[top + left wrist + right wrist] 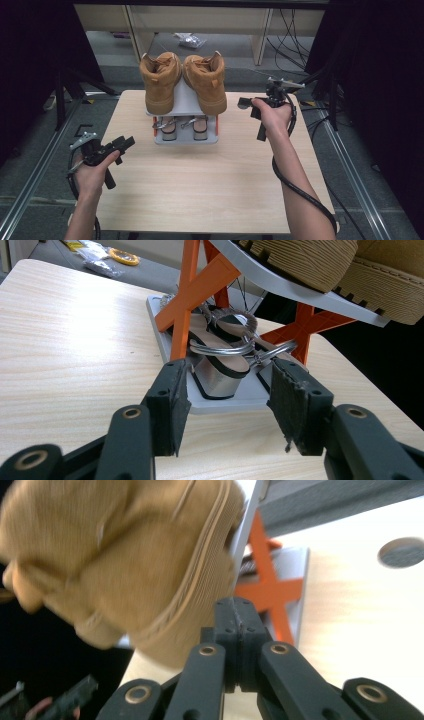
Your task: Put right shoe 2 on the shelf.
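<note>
A: Which parts are hidden or hard to read?

B: In the right gripper view the tan boot (125,555) is blurred and cut off by the top and left edges; behind it just one orange cross-brace (272,587) of the rack shows. In the high view the lower tier of the shoe rack (185,100) lies largely under the upper shelf, so the two heeled sandals (185,131) show their rear ends alone. In the left gripper view the boot soles (320,265) run out of frame at the top and right.

A: Counts?

B: Two tan boots (182,82), side by side on the sloping grey upper shelf, toes toward the person. Two sandals with metal straps on the grey base plate below. One rack, standing at the far middle of the wooden table (200,175). Two grippers.

A: State of each gripper?

B: The left gripper (227,405) has its jaws spread apart, empty, aimed at the sandals from the table's near left, well apart from the rack. The right gripper (239,625) is clenched with pad against pad and nothing between, just beside the right-hand boot; in the high view it (245,104) sits in the right hand (272,115) to the right of the rack.
</note>
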